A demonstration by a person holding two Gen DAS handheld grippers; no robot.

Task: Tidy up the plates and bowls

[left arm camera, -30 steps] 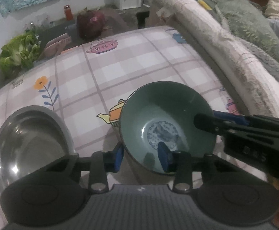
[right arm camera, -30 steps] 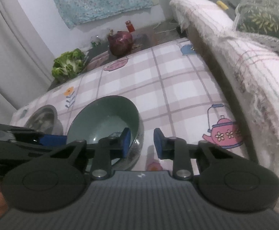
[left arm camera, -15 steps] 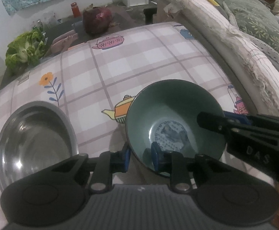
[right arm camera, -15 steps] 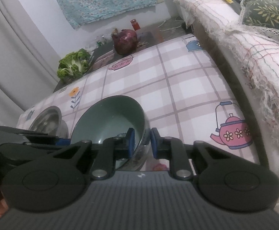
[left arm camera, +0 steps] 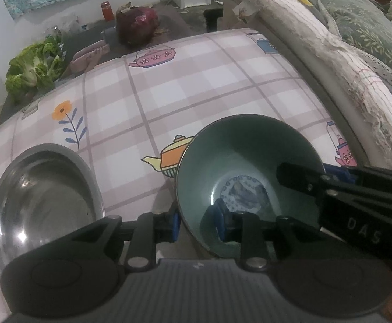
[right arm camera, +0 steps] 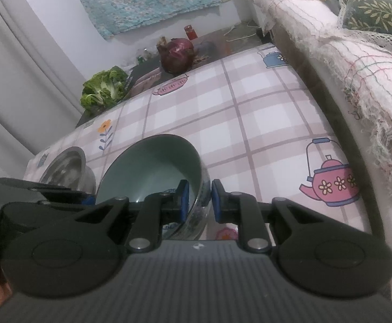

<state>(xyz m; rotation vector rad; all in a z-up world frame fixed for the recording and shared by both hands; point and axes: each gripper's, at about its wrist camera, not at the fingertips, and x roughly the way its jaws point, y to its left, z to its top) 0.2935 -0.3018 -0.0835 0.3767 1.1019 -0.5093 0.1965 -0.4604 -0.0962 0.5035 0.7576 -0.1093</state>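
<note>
Both tools, left (left arm camera: 197, 222) and right (right arm camera: 198, 198), clamp the green bowl's (left arm camera: 249, 158) rim, hiding its near wall.

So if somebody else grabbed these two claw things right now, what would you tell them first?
Left gripper: straddles the near rim of the green bowl, jaws opening slightly, one pad inside, one outside.
Right gripper: shut on the same bowl's right rim.
The green bowl sits tilted over the checked tablecloth; the steel bowl stands empty to its left.
Done: the green bowl is gripped from two sides.
Left: probably carry it across and nest or set it with the steel bowl. Keep both grips even, since the bowl is already leaning.
</note>
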